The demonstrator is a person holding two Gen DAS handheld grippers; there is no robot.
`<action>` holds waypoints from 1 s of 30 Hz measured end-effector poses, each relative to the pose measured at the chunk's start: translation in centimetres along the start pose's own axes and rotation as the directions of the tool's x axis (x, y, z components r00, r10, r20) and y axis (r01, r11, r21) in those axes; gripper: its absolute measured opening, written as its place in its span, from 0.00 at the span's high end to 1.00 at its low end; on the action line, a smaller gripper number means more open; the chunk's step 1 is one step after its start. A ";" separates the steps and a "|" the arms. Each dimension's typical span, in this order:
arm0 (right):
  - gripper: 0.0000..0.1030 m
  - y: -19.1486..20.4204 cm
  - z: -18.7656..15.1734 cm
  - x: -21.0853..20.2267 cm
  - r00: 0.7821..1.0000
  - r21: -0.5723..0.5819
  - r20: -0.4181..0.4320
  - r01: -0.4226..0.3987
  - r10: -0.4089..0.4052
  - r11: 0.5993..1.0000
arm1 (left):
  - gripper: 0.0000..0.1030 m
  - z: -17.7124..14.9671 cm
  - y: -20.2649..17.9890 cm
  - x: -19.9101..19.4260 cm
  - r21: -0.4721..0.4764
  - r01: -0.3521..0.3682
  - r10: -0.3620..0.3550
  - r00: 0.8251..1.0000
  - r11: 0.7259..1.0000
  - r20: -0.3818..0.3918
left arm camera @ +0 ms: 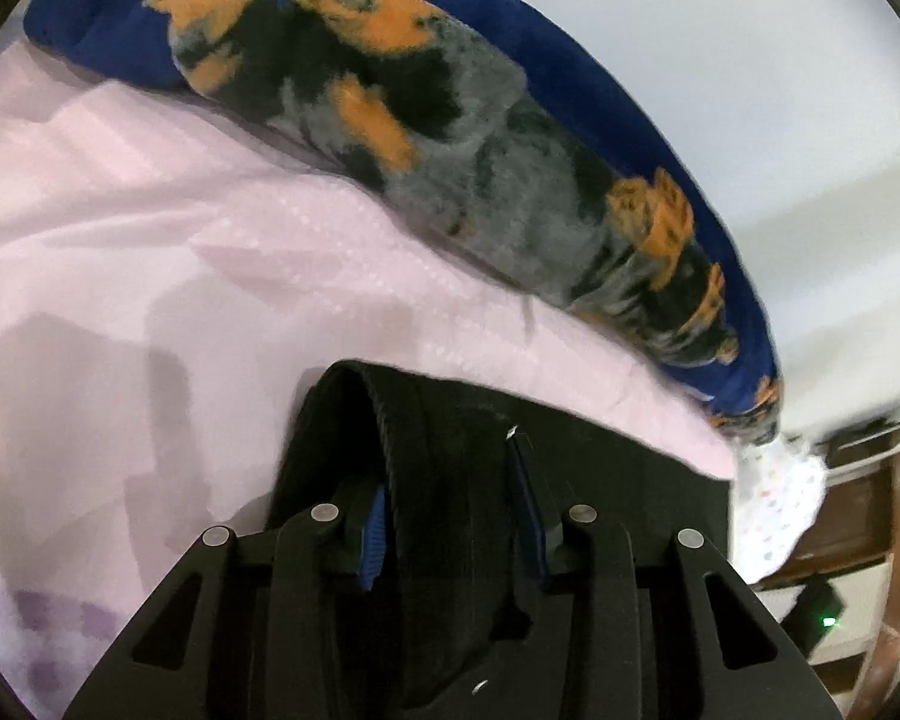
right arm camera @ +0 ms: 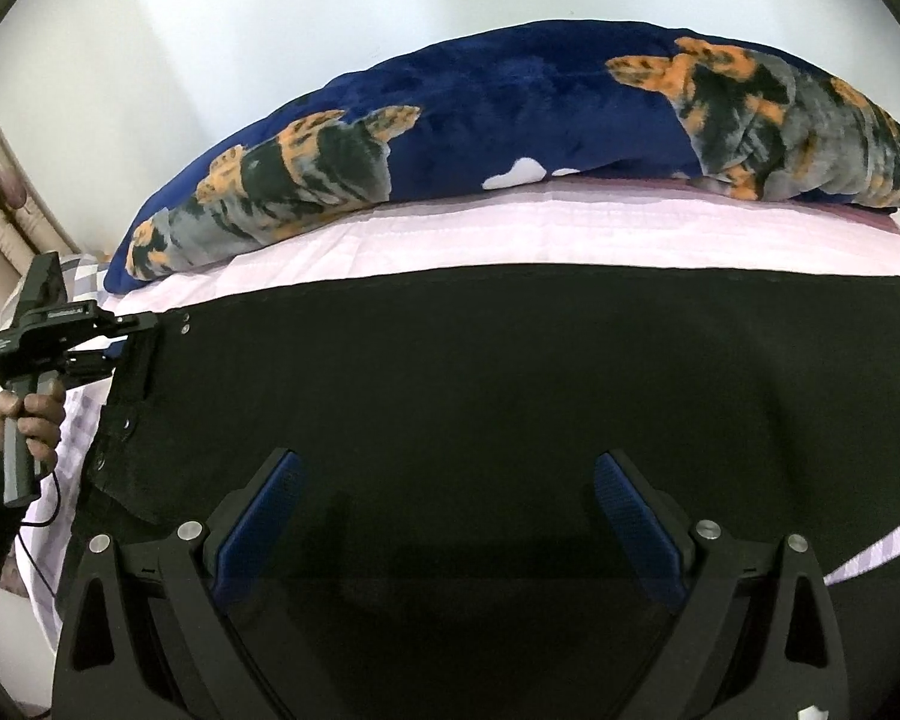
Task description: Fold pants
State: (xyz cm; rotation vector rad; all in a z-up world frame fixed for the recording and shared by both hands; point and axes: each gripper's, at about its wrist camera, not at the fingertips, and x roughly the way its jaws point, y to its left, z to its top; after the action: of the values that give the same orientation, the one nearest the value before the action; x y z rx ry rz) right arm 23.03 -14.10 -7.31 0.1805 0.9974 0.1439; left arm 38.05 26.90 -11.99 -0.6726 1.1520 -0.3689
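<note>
Black pants (right arm camera: 480,372) lie spread flat on a pink bedsheet (right arm camera: 450,228). My right gripper (right arm camera: 447,474) is open, its blue-padded fingers wide apart just above the near part of the pants, holding nothing. My left gripper (left arm camera: 450,480) is shut on the waistband edge of the pants (left arm camera: 438,438), with a fold of black cloth bunched between its blue pads. In the right wrist view the left gripper (right arm camera: 129,336) shows at the pants' left edge, held by a hand (right arm camera: 27,414).
A rolled navy blanket with an orange and grey tiger print (right arm camera: 510,120) lies along the far side of the bed, against a white wall (right arm camera: 330,12). Wooden furniture (left arm camera: 858,516) and a patterned cloth (left arm camera: 774,510) stand off the bed's right edge.
</note>
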 end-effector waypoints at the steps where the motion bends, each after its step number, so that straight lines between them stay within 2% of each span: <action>1: 0.05 -0.2 0.3 0.2 1.000 0.003 0.000 -0.009 0.009 1.000 | 0.64 0.1 0.0 0.0 -0.003 0.009 -0.009 1.000 1.000 0.008; 2: 0.05 -0.4 0.6 0.3 1.000 0.006 -0.002 -0.017 0.017 1.000 | 0.73 0.0 0.0 0.0 0.000 0.008 -0.008 1.000 1.000 0.012; 3: 0.05 -0.6 1.0 0.5 0.999 0.020 -0.014 -0.030 0.031 0.999 | 0.91 -0.1 -0.1 0.1 0.012 0.002 -0.003 1.000 1.000 0.015; 7: 0.05 -1.2 2.8 1.5 0.997 -0.005 -0.029 -0.068 0.067 0.998 | 0.92 -0.8 -1.5 -1.0 0.082 -0.027 0.022 0.998 0.996 0.060; 10: 0.05 -1.1 4.9 2.5 0.993 -0.088 -0.062 -0.109 0.104 0.990 | 0.92 -1.7 -3.8 -2.9 0.158 0.004 -0.021 0.994 0.987 0.103; 13: 0.05 -0.6 7.4 3.6 0.978 -0.198 -0.112 -0.198 0.178 0.960 | 0.92 -3.2 -6.2 -5.0 0.269 0.018 -0.060 0.987 0.963 0.150; 16: 0.05 0.0 9.9 4.7 0.957 -0.294 -0.164 -0.280 0.241 0.914 | 0.93 -4.8 -7.9 -6.6 0.358 0.028 -0.099 0.978 0.933 0.183; 21: 0.10 1.3 13.6 7.6 0.910 -0.415 -0.297 -0.397 0.291 0.819 | 0.93 -6.0 -8.7 -8.4 0.381 0.067 -0.158 0.964 0.922 0.213; 25: 0.17 2.2 15.0 9.6 0.857 -0.441 -0.402 -0.490 0.323 0.752 | 0.93 -6.2 -8.9 -8.9 0.370 0.080 -0.173 0.958 0.926 0.227; 28: 0.27 3.1 15.5 11.0 0.819 -0.462 -0.469 -0.546 0.330 0.699 | 0.93 -6.1 -8.6 -9.1 0.349 0.094 -0.185 0.954 0.932 0.236; 30: 0.31 3.4 15.6 11.7 0.781 -0.459 -0.524 -0.595 0.340 0.659 | 0.93 -6.0 -8.5 -9.3 0.346 0.091 -0.182 0.953 0.934 0.241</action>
State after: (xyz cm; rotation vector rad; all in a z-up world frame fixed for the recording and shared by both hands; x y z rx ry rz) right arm 42.36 -9.75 -7.94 -0.1982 1.2401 1.0284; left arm 29.54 24.22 -1.24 -0.4896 0.7598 -0.5591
